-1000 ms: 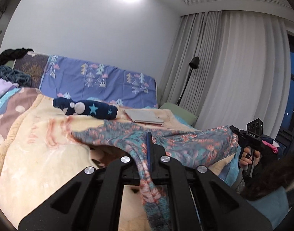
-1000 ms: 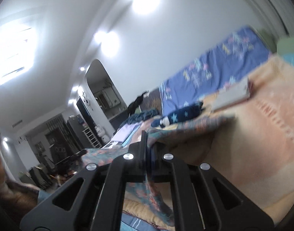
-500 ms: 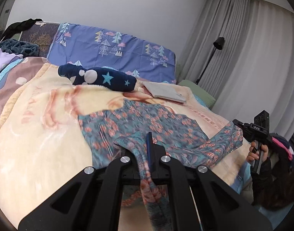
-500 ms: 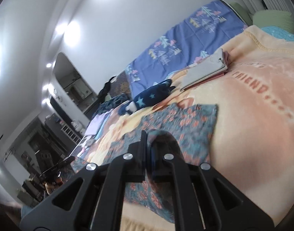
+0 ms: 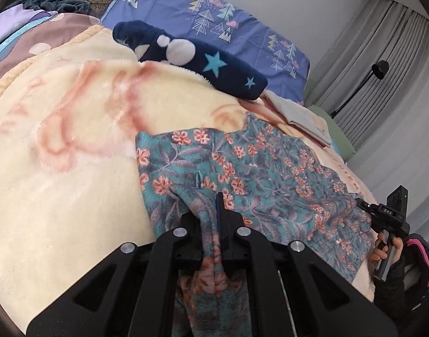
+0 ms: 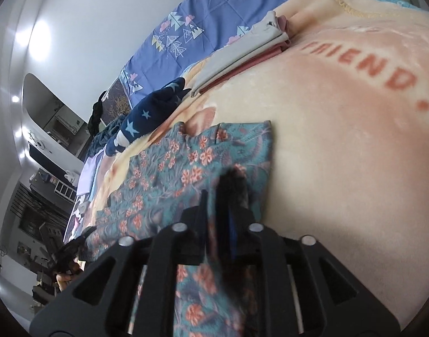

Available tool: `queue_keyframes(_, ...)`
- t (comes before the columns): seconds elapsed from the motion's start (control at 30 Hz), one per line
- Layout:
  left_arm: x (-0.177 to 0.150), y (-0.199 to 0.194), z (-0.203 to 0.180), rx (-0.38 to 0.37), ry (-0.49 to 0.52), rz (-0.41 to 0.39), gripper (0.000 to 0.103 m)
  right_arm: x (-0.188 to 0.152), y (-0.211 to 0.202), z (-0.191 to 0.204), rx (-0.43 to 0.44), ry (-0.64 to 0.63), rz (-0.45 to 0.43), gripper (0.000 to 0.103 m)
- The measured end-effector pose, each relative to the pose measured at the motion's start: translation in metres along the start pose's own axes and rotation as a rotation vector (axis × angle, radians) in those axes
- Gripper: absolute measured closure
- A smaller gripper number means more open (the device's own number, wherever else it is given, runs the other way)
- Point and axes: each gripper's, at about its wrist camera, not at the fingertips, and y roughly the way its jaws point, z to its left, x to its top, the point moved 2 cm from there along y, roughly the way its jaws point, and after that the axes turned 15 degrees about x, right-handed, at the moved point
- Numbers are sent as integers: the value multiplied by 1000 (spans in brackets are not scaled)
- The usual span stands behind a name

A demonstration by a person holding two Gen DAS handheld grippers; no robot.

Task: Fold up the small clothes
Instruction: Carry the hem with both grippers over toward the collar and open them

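A teal floral garment (image 5: 265, 174) lies spread on the cream blanket (image 5: 60, 168), its far edge flat and its near edge bunched in my grippers. My left gripper (image 5: 218, 210) is shut on the garment's near left corner. My right gripper (image 6: 223, 196) is shut on the near right corner of the garment (image 6: 169, 174). The right gripper also shows at the right edge of the left wrist view (image 5: 388, 216), hand-held, at the garment's right corner.
A navy star-patterned plush item (image 5: 192, 59) lies beyond the garment. A folded pale stack (image 5: 301, 115) sits at the far right, also in the right wrist view (image 6: 242, 53). Blue tree-print bedding (image 5: 214, 19) lines the wall. Curtains and a lamp (image 5: 380, 67) stand to the right.
Both grippers have lowered and moved forward, laying the garment from hanging in the air down flat onto the blanket. Both stay shut on its near corners.
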Motion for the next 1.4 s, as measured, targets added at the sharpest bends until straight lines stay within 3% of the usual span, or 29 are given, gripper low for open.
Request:
queue_keyframes(0.07,1,-12,0,-13,6,-20,85,-3,-11,4,7,-24,3,87)
queue_keyframes(0.17,-7,-28,2,-27,23,-28,80,-16,-29,18,1,-87,12,83)
queue_keyframes(0.33,-27,-41,7,-27,37,-3,79,-35,-47,29,-22,-159,32,80)
queue_keyframes(0.4,-33,-43,7,-24,46,10,79,-38,-47,32,-42,-185,44,85)
queue_keyframes(0.43,-35,-44,6,-15,51,17,87,-38,-46,33,-50,-192,46,97)
queue_keyframes(0.47,-35,-45,4,-6,53,23,93,-37,-44,34,-54,-194,47,97)
queue_keyframes(0.6,-24,-61,-4,-16,18,-1,95,-24,-50,42,13,-166,-10,97)
queue_keyframes(0.73,21,-70,-20,-20,-1,-79,95,18,-48,49,87,-116,-79,97)
queue_keyframes(0.8,49,-59,-23,2,-21,-109,95,45,-38,45,76,-81,-116,97)
queue_keyframes(0.87,73,-33,-21,105,-36,-141,93,67,-23,35,47,-51,-146,96)
queue_keyframes(0.9,80,-19,-20,163,-28,-146,91,76,-9,27,36,-36,-140,89)
queue_keyframes(0.93,84,-1,-17,215,-21,-130,79,81,2,19,3,-14,-131,72)
queue_keyframes(0.97,85,10,-13,252,-34,-107,64,83,8,14,-19,5,-123,64)
queue_keyframes(1.0,84,18,-6,267,-62,-85,62,82,14,6,-27,26,-108,62)
queue_keyframes(1.1,77,19,11,191,-120,-65,58,77,18,-3,-20,0,-72,62)
queue_keyframes(1.17,76,19,15,199,-86,-67,52,76,20,-8,-54,-33,-41,62)
queue_keyframes(1.4,77,55,15,204,-16,58,51,88,51,-21,-75,-23,39,62)
